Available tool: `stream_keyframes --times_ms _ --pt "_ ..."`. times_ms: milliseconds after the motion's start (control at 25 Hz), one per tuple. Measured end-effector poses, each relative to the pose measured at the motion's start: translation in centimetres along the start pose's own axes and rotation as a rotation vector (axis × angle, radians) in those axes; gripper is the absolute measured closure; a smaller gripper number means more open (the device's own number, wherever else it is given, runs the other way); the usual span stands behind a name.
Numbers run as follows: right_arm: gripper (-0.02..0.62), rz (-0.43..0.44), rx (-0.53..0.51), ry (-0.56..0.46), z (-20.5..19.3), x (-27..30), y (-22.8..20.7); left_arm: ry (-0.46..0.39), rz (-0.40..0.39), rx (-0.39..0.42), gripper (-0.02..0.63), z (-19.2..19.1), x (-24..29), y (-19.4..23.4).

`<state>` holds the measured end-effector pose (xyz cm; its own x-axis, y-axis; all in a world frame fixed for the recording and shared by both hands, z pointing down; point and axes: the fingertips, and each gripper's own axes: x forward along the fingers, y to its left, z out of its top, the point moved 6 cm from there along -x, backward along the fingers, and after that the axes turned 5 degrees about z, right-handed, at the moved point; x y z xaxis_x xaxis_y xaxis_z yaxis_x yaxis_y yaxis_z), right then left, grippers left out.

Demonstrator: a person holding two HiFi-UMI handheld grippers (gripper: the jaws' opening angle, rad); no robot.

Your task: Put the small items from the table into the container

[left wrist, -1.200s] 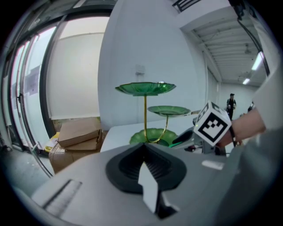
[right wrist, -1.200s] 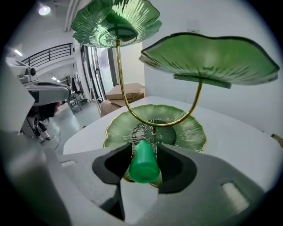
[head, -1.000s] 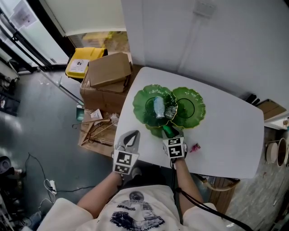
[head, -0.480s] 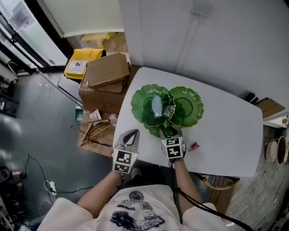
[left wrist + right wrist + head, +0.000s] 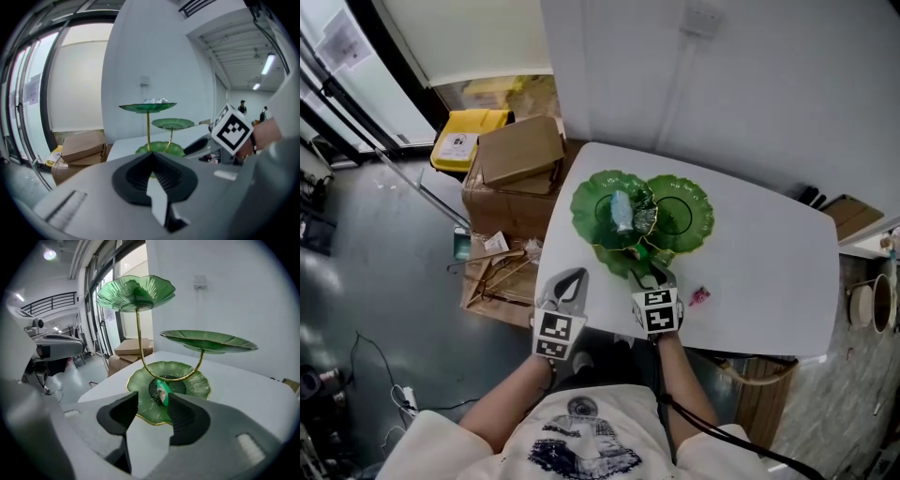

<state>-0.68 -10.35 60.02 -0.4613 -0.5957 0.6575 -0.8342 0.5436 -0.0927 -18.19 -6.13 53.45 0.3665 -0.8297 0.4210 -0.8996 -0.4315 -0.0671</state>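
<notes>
Container: a green three-tier stand of leaf-shaped dishes on a gold wire stem (image 5: 684, 211), set at the far left part of the white table (image 5: 769, 281).

Contents noted:
- A small green packet (image 5: 162, 391) is seen lying in the lowest dish (image 5: 192, 383), close to the foot of the stem.
- A pale blue-white packet (image 5: 621, 211) is carried on the top dish (image 5: 136, 291).
- The middle dish appears bare.

Left on the table: a small pink wrapped item (image 5: 700, 296), lying near the front edge, clear of the stand and just to the right of the right tongs (image 5: 152, 401).

Tongs:
- The right tongs are spread, with nothing between the pads. They are pointed down at the lowest dish, and the green packet is seen beyond the tips, untouched.
- The left tongs (image 5: 151, 157) are pressed together and empty. They are held off the near left corner of the table, away from the work.

Step in hand, as judged: the green packet is taken as placed, and the right tongs are free for another item. The pink item is judged to be the last one outstanding.

Next move, as judged: the right tongs would have to be swung right and lowered over the pink item, jaws kept apart until it is straddled. A light, low pinch is called for, since the item is small and lies flat. The wire stem and dish rims are to be cleared on the carry.
</notes>
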Motion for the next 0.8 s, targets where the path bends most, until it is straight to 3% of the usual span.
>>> stream_keyframes --times_ms 800 --pt "0.428 -0.058 0.028 -0.206 2.1 -10.6 7.7 -0.119 -0.034 0.012 0.617 2.0 -7.7 -0.7"
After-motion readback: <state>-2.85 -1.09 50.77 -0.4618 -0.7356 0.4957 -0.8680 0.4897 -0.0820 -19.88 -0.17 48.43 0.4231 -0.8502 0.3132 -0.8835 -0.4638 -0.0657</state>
